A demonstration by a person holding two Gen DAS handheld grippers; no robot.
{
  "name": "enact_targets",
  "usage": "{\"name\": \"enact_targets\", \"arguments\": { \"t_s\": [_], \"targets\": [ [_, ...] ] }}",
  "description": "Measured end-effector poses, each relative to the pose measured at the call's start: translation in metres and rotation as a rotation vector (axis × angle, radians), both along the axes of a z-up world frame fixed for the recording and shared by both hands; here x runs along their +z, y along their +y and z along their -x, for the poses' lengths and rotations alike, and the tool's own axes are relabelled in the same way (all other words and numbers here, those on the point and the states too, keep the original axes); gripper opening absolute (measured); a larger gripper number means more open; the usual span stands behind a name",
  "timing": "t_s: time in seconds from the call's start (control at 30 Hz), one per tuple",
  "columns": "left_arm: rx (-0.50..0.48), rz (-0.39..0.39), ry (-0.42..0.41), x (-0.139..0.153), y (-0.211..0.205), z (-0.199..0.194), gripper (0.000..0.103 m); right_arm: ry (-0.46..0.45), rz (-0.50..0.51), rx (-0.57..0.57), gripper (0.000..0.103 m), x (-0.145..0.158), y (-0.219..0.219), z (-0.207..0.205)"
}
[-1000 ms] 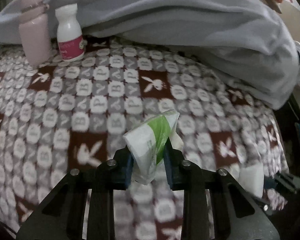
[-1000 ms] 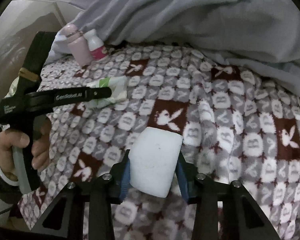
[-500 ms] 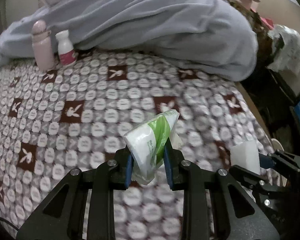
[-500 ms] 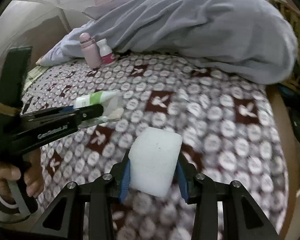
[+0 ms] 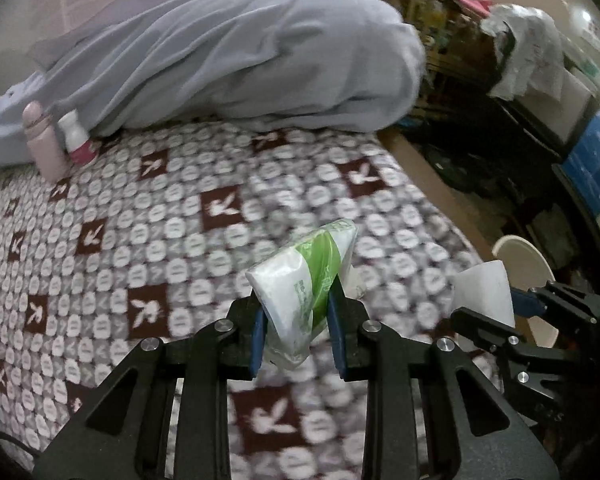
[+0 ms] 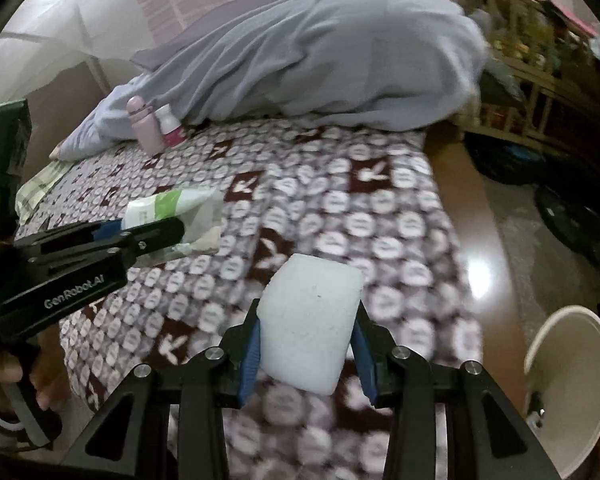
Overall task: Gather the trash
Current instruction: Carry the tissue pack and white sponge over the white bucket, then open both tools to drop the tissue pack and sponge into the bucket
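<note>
The tissue packet is pinched in the left gripper, the white foam block in the right gripper; both have been carried off the bed towards the bin.

You're working in dim, soft indoor light, and both views curve hard at the edges, black corners ringing each fisheye circle. The brown-and-white patterned bedspread smears with motion blur, worst nearest the lens. Above it, the rumpled grey-lilac blanket catches the brightest, most even light, its folds gently shaded. To the right of the bedspread, your glossy brown floor throws back a white glare patch. Farther right, the cluttered shelving sinks into murky shadow, detail lost. The white foam block stays fairly sharp.
</note>
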State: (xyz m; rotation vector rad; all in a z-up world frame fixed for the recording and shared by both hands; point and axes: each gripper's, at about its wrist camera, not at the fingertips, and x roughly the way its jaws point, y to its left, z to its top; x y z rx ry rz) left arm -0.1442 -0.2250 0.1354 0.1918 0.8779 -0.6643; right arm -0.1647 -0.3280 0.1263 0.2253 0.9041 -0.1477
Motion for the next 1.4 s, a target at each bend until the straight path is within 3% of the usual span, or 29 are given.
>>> {"name": "enact_targets", "arguments": {
  "t_s": [0.43,0.7,1.4],
  "targets": [
    [-0.193,-0.028,-0.012,0.017,-0.094,0.060,0.024,0.008,0.060,-0.180,0.039,0.010,-0.078,0.083],
    [-0.298,-0.057,0.006,0.010,-0.160,0.100,0.024,0.043,0.110,-0.285,0.039,0.005,-0.126,0.130],
    [-0.410,-0.078,0.072,-0.025,-0.270,0.158,0.025,0.055,-0.002,-0.543,0.039,-0.029,-0.224,0.209]
  ]
}}
